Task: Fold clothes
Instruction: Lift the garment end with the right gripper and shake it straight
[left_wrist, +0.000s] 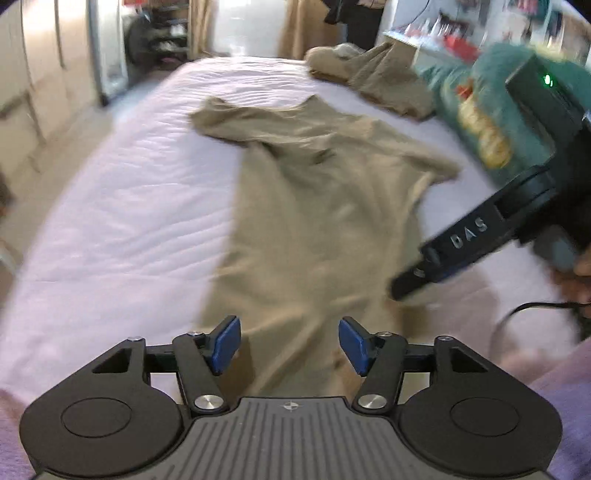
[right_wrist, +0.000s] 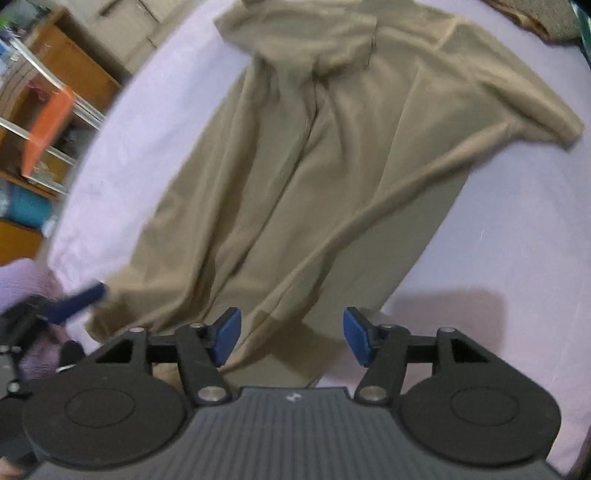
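Note:
A tan short-sleeved shirt lies spread on the lilac bed sheet, collar far, hem near me. It also fills the right wrist view, wrinkled down the middle. My left gripper is open and empty above the shirt's near hem. My right gripper is open and empty over the hem's right part; its black body shows at the right of the left wrist view. A blue fingertip of the left gripper shows at the left of the right wrist view.
More tan clothes are piled at the bed's far right corner. A teal printed item lies beside them. Cupboards stand left of the bed. A wooden shelf unit stands past the bed edge.

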